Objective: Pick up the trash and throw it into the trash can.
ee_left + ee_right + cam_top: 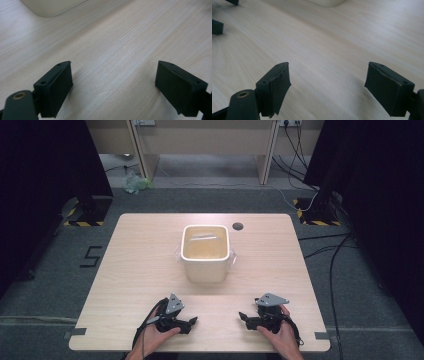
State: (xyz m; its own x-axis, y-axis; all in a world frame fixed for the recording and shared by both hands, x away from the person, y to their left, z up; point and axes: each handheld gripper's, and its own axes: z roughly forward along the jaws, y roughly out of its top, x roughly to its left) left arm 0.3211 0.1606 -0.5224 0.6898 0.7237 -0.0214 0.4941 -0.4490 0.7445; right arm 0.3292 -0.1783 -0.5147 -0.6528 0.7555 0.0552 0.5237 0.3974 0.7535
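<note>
High view: a cream tub [206, 255] stands upright at the middle of the wooden table [125, 265], mouth facing up.
Its squarish rim has no clear long axis; a pale flat piece [204, 238] lies inside, running left to right. Left gripper [192, 322] and right gripper [242, 317] rest on the table's near edge, tips turned toward each other, well short of the tub. Both have their jaws spread wide with nothing between them.

A light wooden table [150, 270] stands on grey carpet floor [50, 270]. Behind it is pale wooden furniture [200, 140], perhaps a desk. Dark curtains [45, 160] hang at both sides.
</note>
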